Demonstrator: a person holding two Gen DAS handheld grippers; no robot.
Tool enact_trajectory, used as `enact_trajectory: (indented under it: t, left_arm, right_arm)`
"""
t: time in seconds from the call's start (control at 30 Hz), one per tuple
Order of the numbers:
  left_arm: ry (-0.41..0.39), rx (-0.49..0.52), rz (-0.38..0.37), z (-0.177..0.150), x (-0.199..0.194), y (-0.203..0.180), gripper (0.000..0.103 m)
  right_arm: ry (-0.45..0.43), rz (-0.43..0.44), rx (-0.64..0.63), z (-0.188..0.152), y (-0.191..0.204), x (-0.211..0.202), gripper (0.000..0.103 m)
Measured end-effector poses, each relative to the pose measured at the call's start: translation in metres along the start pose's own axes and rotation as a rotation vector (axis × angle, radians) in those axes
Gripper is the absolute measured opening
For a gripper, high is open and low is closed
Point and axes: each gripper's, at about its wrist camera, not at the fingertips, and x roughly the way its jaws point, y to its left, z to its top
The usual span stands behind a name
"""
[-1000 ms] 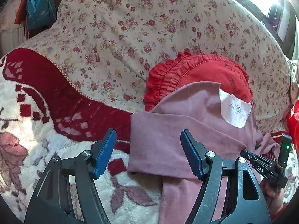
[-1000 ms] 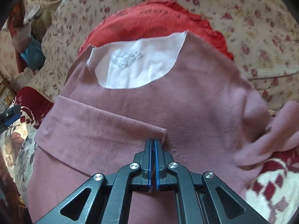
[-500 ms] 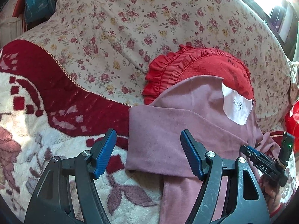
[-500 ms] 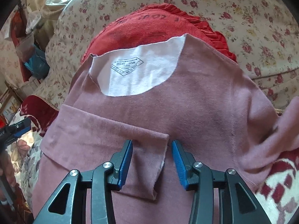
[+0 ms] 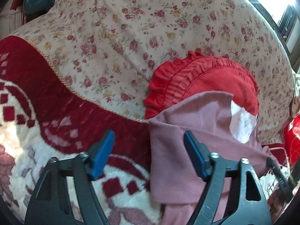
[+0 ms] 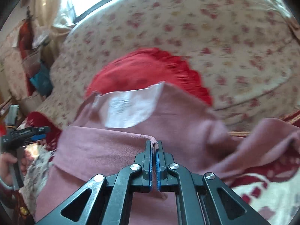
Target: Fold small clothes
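Mauve garment [image 6: 116, 150] apparently pinched, right gripper [image 6: 154, 146] closed

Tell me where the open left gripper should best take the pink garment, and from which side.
Probably the folded side edge of the pink garment, approached from the blanket side: that edge lies free and straight, already between the open left gripper fingers. The right gripper already pinches the folded sleeve's end.

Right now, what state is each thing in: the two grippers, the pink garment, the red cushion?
Left gripper: jaws have just been opening, wide apart, nothing pinched; garment's left edge lies between them.
Right gripper: shut on the folded sleeve's end.
Pink garment: spread out, one sleeve folded across, white neck lining showing.
Red cushion: lies on the floral cover, partly under the garment.
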Motion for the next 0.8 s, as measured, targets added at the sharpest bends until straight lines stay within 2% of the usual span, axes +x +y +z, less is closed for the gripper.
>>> enact_trajectory:
  t: [0.13, 0.27, 0.33, 0.43, 0.67, 0.8]
  left_arm:
    - [0.057, -0.007, -0.044, 0.004, 0.017, -0.010, 0.080]
    - [0.111, -0.024, -0.048, 0.002, 0.034, -0.014, 0.080]
    - [0.117, -0.017, -0.060, 0.000, 0.041, -0.018, 0.080]
    - [0.113, 0.004, -0.069, 0.000, 0.052, -0.025, 0.080]
    - [0.122, -0.035, -0.097, 0.009, 0.068, -0.025, 0.080]
    - [0.088, 0.016, -0.082, 0.012, 0.059, -0.032, 0.080]
  right_arm:
    - [0.048, -0.056, 0.014, -0.003, -0.012, 0.012, 0.003]
    - [0.026, -0.148, 0.065, -0.003, -0.033, 0.006, 0.003]
    - [0.047, -0.110, 0.086, -0.004, -0.039, 0.009, 0.003]
    - [0.055, -0.110, 0.057, -0.004, -0.034, 0.012, 0.003]
    - [0.062, -0.199, 0.098, -0.001, -0.049, 0.014, 0.003]
    - [0.043, -0.263, 0.114, 0.003, -0.059, 0.011, 0.003]
